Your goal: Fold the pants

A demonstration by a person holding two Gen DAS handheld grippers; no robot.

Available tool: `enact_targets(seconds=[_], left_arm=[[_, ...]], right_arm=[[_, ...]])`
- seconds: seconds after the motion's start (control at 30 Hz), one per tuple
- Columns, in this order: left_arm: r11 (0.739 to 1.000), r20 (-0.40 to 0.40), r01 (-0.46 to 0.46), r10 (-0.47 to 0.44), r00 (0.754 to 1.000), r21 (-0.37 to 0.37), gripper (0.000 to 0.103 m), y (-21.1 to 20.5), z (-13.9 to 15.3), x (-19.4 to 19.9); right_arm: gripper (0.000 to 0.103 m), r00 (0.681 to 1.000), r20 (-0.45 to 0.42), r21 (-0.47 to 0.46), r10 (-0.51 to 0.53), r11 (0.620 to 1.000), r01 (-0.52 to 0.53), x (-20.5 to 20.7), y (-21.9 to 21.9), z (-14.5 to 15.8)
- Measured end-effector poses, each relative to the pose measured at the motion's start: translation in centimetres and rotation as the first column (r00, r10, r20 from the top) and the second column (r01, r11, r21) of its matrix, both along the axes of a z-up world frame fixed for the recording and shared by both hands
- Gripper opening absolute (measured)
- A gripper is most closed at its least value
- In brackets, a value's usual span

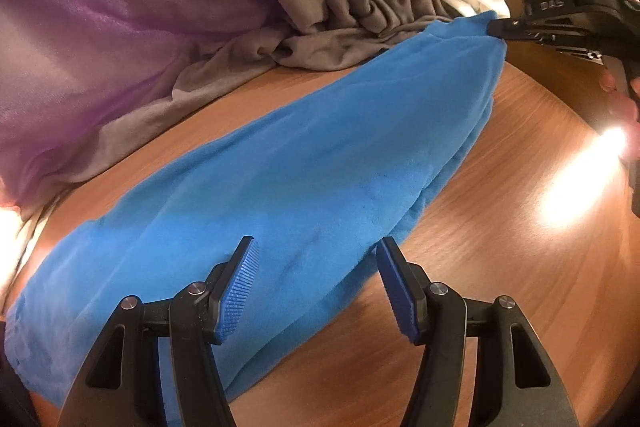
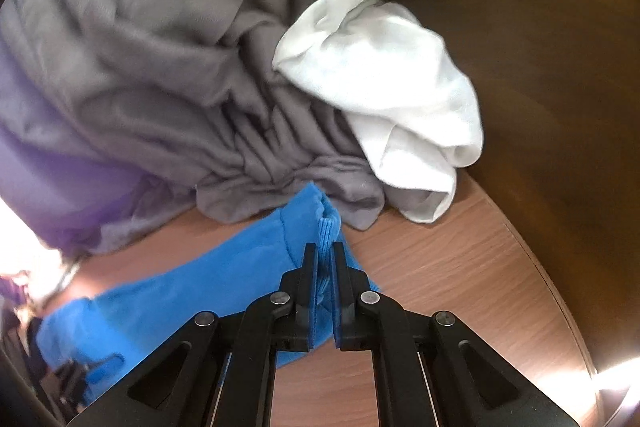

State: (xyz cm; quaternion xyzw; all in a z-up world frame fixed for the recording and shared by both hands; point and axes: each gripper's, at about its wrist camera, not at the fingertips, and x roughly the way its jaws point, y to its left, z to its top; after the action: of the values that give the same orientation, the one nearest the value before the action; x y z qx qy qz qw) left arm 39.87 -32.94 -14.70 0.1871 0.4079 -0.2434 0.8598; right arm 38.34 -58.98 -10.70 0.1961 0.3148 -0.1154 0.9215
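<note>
Beside the grey pile (image 2: 224,115), the blue pants (image 1: 304,163) are pinched by the right hand-held gripper (image 2: 325,259); the left hand-held gripper (image 1: 316,259) is held open, and the hem should probably be lifted evenly.

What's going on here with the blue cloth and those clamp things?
A person is folding blue pants on a wooden table with two handheld grippers. The right gripper is clamped on one end of the pants; the left gripper hangs open over the other end. A pile of grey, white and purple laundry lies behind.

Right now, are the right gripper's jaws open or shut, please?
Shut: the right gripper pinches the blue pants at their ribbed edge.
</note>
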Motion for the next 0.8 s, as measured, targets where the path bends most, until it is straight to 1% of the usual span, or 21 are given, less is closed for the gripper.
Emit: enact_targets(seconds=[0.07,0.1,0.17,0.23,0.43,0.57,0.6,0.63,0.7,0.8], left_arm=[[1.000,-0.001,-0.006,0.006,1.000,0.004,0.061,0.0,0.0,-0.1],[1.000,-0.006,-0.013,0.013,1.000,0.013,0.061,0.1,-0.2,0.0],[1.000,-0.024,-0.023,0.023,0.999,0.021,0.061,0.3,-0.5,0.2],[0.999,-0.027,-0.029,0.030,0.999,0.022,0.061,0.4,-0.7,0.1],[0.999,-0.033,-0.049,0.050,0.998,0.019,0.061,0.4,-0.8,-0.4],[0.998,-0.032,-0.066,0.066,0.997,0.016,0.061,0.7,-0.8,-0.7],[0.997,-0.032,-0.071,0.072,0.997,0.012,0.061,0.8,-0.8,-0.8],[0.997,-0.031,-0.075,0.075,0.997,0.009,0.061,0.8,-0.8,-0.8],[0.996,-0.024,-0.090,0.090,0.996,-0.002,0.061,1.0,-0.6,-0.8],[0.994,-0.016,-0.109,0.109,0.994,-0.025,0.061,1.5,-0.2,-0.9]], right_arm=[[0.006,1.000,-0.026,-0.034,-0.008,0.999,0.008,0.3,-0.1,0.0],[0.006,0.999,-0.052,-0.043,-0.010,0.999,0.008,0.7,-0.2,-0.4],[0.006,0.992,-0.126,-0.019,-0.018,1.000,0.016,1.6,-0.8,-2.2],[0.006,0.988,-0.155,-0.039,-0.023,0.999,0.017,1.8,-0.8,-3.1],[0.007,0.984,-0.174,-0.060,-0.039,0.998,0.029,1.7,-0.7,-4.5],[0.008,0.982,-0.182,-0.099,-0.057,0.994,0.039,1.9,-0.6,-4.8],[0.012,0.980,-0.189,-0.110,-0.064,0.993,0.044,1.9,-0.6,-4.8],[0.020,0.979,-0.192,-0.122,-0.072,0.991,0.049,1.9,-0.5,-4.7],[0.027,0.974,-0.200,-0.164,-0.107,0.984,0.074,1.5,-0.6,-4.4],[0.028,0.969,-0.197,-0.224,-0.148,0.969,0.102,1.1,-0.4,-3.7]])
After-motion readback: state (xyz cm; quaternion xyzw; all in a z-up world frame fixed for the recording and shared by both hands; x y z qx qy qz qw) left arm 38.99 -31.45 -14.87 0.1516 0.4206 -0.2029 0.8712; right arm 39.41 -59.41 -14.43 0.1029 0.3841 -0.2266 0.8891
